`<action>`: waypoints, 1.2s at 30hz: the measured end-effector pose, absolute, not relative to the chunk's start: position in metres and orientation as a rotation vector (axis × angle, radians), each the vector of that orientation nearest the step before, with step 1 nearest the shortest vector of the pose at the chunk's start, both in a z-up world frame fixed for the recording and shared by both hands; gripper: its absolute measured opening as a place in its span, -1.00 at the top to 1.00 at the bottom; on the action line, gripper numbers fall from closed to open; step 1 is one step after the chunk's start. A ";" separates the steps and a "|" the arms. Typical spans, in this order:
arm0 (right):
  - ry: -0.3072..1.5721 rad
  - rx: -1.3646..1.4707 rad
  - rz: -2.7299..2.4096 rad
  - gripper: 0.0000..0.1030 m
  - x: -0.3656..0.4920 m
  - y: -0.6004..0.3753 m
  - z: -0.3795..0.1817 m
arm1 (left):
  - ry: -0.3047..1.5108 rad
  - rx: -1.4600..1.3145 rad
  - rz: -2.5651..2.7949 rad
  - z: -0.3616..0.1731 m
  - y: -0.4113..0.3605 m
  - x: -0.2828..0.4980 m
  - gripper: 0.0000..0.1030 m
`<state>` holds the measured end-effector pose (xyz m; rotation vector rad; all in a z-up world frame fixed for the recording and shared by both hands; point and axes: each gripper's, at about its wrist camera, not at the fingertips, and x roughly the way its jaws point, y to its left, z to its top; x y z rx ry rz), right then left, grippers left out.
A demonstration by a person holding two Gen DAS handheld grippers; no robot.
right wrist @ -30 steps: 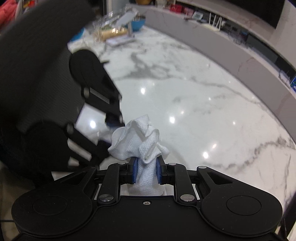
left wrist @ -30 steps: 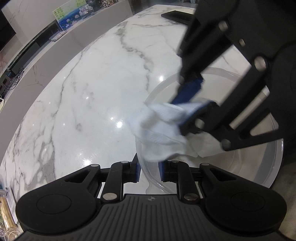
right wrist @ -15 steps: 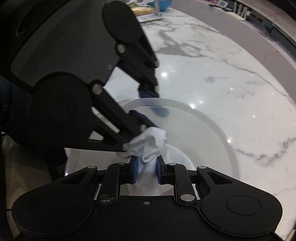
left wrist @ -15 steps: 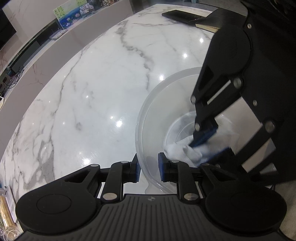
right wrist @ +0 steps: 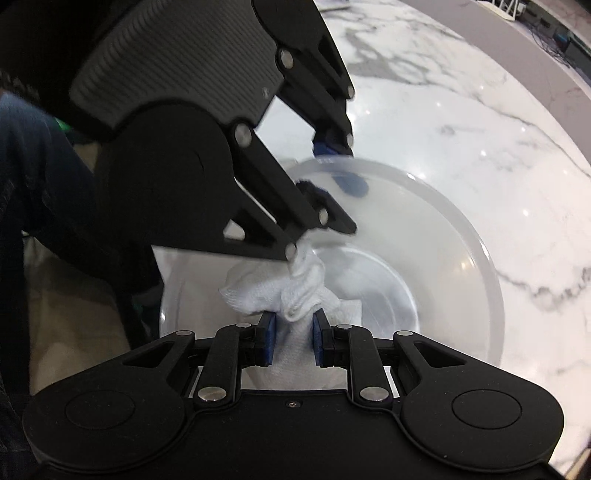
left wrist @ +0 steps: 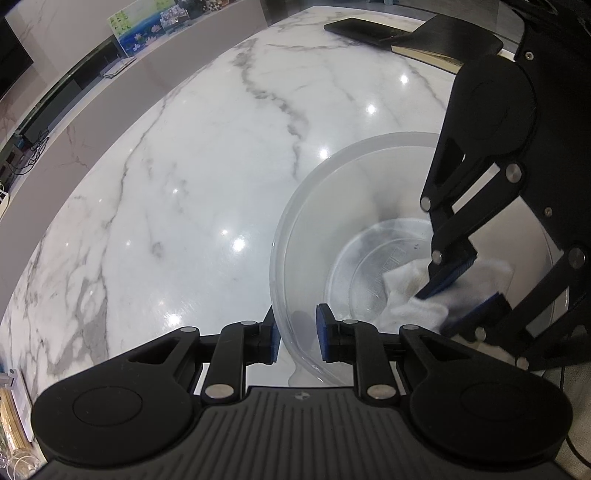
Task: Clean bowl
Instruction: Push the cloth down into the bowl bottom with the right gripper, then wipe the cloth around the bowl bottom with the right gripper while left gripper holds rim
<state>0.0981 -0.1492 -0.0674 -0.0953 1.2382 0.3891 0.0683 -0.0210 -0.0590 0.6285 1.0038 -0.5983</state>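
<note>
Bowl (left wrist: pixel 314 206), a translucent plastic one, is sitting on the white marble table (left wrist: pixel 184 184) near its edge, upright, with its clear bottom showing. The left gripper (left wrist: pixel 295 334) is pinching the bowl's near wall, one blue pad outside the rim and the other inside, jaws closed on the thin plastic. The right gripper (right wrist: pixel 290 338) is reaching down into the bowl from the other side, its jaws clamping a bunched white cloth (right wrist: pixel 295 284); the cloth is lying against the bowl's bottom and lower wall. In the left wrist view the same cloth (left wrist: pixel 406 295) is showing between the right gripper's blue pads, low in the bowl. A dark phone (left wrist: pixel 358 29) and a black notebook (left wrist: pixel 454 44) are lying at the far edge of the table, well apart from the bowl.
</note>
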 end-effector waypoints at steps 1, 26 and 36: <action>1.242 -0.105 0.383 0.65 0.098 -0.149 -0.068 | 1.004 0.628 -0.599 -0.058 -0.020 0.068 0.64; 1.187 -0.214 0.230 0.65 0.100 -0.157 -0.071 | 1.017 0.624 -0.614 -0.060 -0.016 0.075 0.64; 1.176 -0.194 0.328 0.65 0.088 -0.148 -0.065 | 1.019 0.621 -0.610 -0.064 -0.017 0.077 0.63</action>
